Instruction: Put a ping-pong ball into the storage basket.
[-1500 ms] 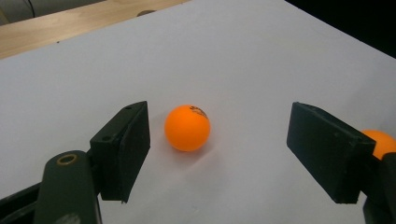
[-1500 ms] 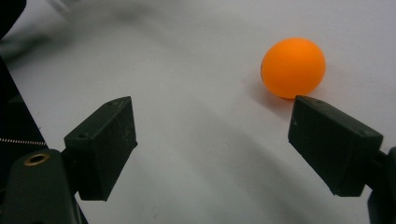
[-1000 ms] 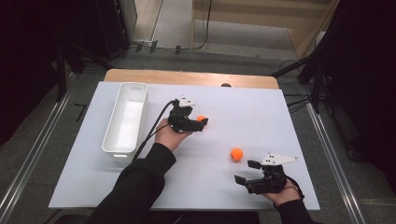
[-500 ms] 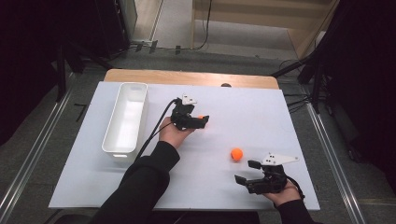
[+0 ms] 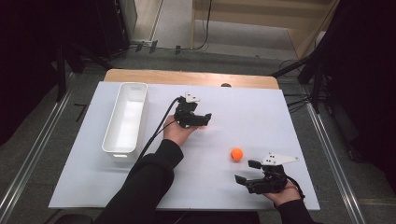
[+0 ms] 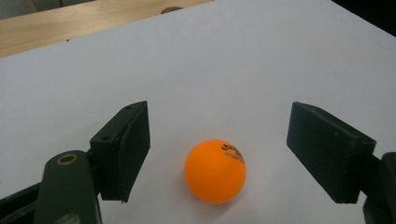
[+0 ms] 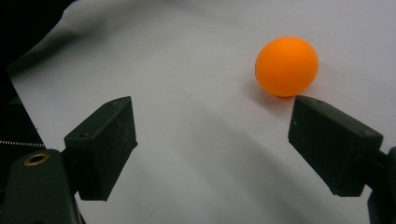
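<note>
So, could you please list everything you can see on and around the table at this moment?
Ball between left jaws: one, orange with dark print, on the white sheet, jaws apart on either side of it, not touching.
Loose ball: one, orange, on the sheet ahead of the right gripper.
Tray: one, white, long, at the sheet's left side, nothing visible inside.
Sheet: one, white, covering most of the table.
Table: one, wooden, its far edge showing beyond the sheet.
Left gripper: one, black, open, near the sheet's middle.
Right gripper: one, black, open, at the near right.
Sleeve: dark, on the left arm.
</note>
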A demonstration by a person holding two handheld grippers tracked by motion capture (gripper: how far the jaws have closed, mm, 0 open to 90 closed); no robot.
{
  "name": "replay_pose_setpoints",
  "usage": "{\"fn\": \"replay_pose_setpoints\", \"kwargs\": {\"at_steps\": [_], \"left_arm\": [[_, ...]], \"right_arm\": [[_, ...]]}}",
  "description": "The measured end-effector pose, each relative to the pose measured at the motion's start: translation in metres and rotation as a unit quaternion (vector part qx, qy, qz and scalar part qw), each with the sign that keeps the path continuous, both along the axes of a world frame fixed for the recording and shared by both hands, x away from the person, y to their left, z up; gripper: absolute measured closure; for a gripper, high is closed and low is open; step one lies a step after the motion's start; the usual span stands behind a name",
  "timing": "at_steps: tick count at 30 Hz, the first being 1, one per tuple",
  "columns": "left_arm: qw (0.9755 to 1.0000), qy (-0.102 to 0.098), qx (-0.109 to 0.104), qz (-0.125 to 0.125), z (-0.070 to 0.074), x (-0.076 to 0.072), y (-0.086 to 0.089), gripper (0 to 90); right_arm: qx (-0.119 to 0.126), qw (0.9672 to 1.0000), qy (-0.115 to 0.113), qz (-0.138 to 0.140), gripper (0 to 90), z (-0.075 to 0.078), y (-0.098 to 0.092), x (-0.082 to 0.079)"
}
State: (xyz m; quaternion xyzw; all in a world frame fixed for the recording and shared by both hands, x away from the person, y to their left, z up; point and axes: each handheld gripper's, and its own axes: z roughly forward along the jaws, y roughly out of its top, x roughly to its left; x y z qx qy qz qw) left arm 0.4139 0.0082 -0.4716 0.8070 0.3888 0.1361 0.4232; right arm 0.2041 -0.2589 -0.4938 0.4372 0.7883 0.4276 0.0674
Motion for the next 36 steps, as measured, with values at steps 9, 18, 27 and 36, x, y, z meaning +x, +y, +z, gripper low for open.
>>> {"fn": "replay_pose_setpoints", "kwargs": {"at_steps": [9, 18, 27, 36], "left_arm": [[1.0, 0.003, -0.001, 0.009, -0.005, 0.004, -0.001, 22.1], [0.9999, 0.003, 0.007, 0.008, -0.011, 0.005, -0.003, 22.1], [0.9999, 0.008, 0.01, 0.009, -0.016, 0.004, -0.006, 22.0], [0.9998, 0.012, 0.012, 0.009, -0.02, 0.004, -0.009, 22.0]], "right_arm": [[0.0, 1.0, 0.001, 0.0, 13.6, 0.0, 0.0, 0.0], [-0.001, 1.0, 0.001, 0.0, 13.6, 0.0, 0.0, 0.0], [0.0, 1.0, 0.001, 0.0, 13.6, 0.0, 0.0, 0.0], [0.001, 1.0, 0.0, 0.001, 13.6, 0.0, 0.0, 0.0]]}}
